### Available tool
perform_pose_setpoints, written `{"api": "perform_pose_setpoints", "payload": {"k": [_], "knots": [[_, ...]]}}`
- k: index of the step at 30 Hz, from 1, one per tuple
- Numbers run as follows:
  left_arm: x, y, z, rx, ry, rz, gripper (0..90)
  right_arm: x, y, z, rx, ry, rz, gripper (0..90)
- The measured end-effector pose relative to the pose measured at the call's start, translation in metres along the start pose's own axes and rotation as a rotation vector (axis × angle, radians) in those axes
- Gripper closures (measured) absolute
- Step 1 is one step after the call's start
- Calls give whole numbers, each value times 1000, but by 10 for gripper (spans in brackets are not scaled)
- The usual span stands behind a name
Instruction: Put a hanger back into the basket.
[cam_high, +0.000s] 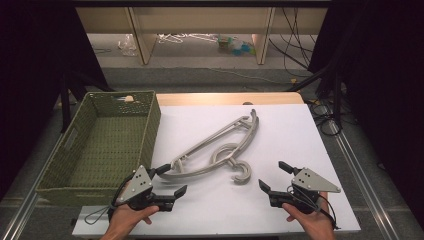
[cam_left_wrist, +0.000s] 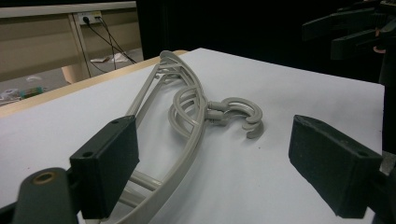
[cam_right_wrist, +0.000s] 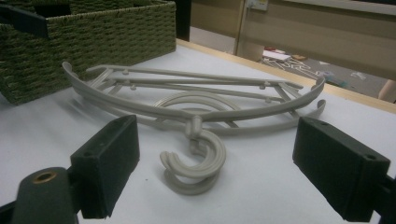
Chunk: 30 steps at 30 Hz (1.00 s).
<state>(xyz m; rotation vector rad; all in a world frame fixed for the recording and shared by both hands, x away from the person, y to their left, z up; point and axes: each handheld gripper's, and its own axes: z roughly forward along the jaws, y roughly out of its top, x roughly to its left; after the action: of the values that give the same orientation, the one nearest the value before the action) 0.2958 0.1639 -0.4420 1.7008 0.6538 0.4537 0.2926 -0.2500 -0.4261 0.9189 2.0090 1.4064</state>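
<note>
In the high view, two grey plastic hangers (cam_high: 215, 150) lie stacked on the white table top (cam_high: 300, 140), ahead of and between the two grippers, their hooks (cam_high: 241, 172) curling toward the person. They look light and stiff, with thin smooth bars that could slip out of a loose pinch, and because the two are nested together (hooks overlapping) lifting one may drag the other. The curved shoulder bar or the neck just above the hook seems the surest place to take hold. The left gripper (cam_high: 170, 181) sits at the hangers' near-left end, its far jaw just beside the shoulder tip, jaws spread wide and closed on nothing. The right gripper (cam_high: 278, 175) rests near the hooks, off to their right, also spread wide and empty. A green woven basket (cam_high: 145, 125) stands beyond and to the left of the left gripper.

In the left gripper view, the hangers (cam_left_wrist: 187, 116) run away from the jaws, the near end of the shoulder bar passing right by the left-hand pad (cam_left_wrist: 105, 163); whether it touches I cannot tell. The pads stand far apart with only table between them. The right gripper (cam_left_wrist: 348, 35) shows farther off, at upper right.

In the right gripper view, the hooks (cam_right_wrist: 194, 168) lie straight ahead, between the lines of the two wide-set pads but just beyond them, untouched. The hangers' bars (cam_right_wrist: 196, 93) stretch crosswise behind, and the basket (cam_right_wrist: 93, 32) is beyond them to the left.
</note>
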Motion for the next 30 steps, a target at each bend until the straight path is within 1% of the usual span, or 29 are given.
{"api": "perform_pose_setpoints", "payload": {"k": [2, 3, 5, 6, 7, 8, 9, 10, 13, 14, 15, 16, 17, 18, 19, 21, 22, 23, 24, 25, 26, 27, 28, 29, 30], "knots": [[0, 0, 0, 0, 0, 0, 158, 0, 0, 0, 0, 0, 1, 157], [1, 0, 0, 4, -3, 19, 158, 0, 0, 0, 3, -2, -3, 157], [0, 0, 0, 5, -2, 18, 158, 0, 0, 0, 7, 0, -6, 157], [0, 0, 1, 8, 0, 26, 158, -1, 0, 1, -9, -10, -18, 157], [0, 0, 1, 12, -5, 35, 159, -1, 0, 1, -5, -7, -14, 157], [-1, 0, 2, 15, -7, 25, 159, 0, 0, 0, 4, 2, -4, 157], [-2, -1, 2, 19, -6, 25, 159, 0, 0, 1, 4, 1, -6, 157], [-1, 0, 2, 25, -6, 48, 159, 0, -1, 1, 5, 2, -6, 157], [-3, 0, 3, 34, -3, 58, 166, 0, -1, 1, 7, 8, -8, 157], [-3, 0, 3, 38, -2, 55, 167, 0, 0, 1, 13, 3, -9, 158], [-3, 0, 4, 51, -3, 61, 170, 0, 0, 1, 13, 1, -9, 158], [-3, 0, 4, 51, -3, 61, 171, 0, 0, 1, 13, 0, -8, 158], [-3, -1, 6, 47, -2, 52, 171, 0, 0, 1, 13, 0, -8, 158], [-3, -1, 6, 65, -2, 61, 170, -1, -1, 2, 8, 0, -2, 159], [-3, -1, 7, 68, -7, 59, 171, -1, -1, 2, 9, -1, -2, 159], [-3, -1, 10, 89, -14, 45, 171, -1, -1, 1, 16, -4, -5, 159], [-4, 0, 13, 94, -24, 45, 171, -1, -1, 1, 16, 0, -3, 159], [-4, 0, 15, 102, -23, 60, 170, -1, 0, 2, 14, 5, -2, 159], [-4, 0, 15, 102, -23, 60, 170, -1, 0, 2, 14, 5, -2, 159], [-6, 1, 18, 114, -22, 50, 170, 0, 0, 2, 12, 6, -2, 159], [-7, 3, 22, 127, -40, 35, 169, 0, 0, 2, 14, 1, -10, 159], [-7, 3, 22, 127, -40, 35, 167, 0, 0, 2, 14, 1, -10, 159], [-9, 3, 27, 123, -52, 26, 163, 0, 0, 2, 19, 1, -11, 161], [-9, 3, 27, 123, -52, 26, 160, 0, 0, 2, 19, 1, -11, 161], [-9, 4, 30, 120, -59, 15, 160, 0, 0, 3, 21, 7, -6, 161]]}}
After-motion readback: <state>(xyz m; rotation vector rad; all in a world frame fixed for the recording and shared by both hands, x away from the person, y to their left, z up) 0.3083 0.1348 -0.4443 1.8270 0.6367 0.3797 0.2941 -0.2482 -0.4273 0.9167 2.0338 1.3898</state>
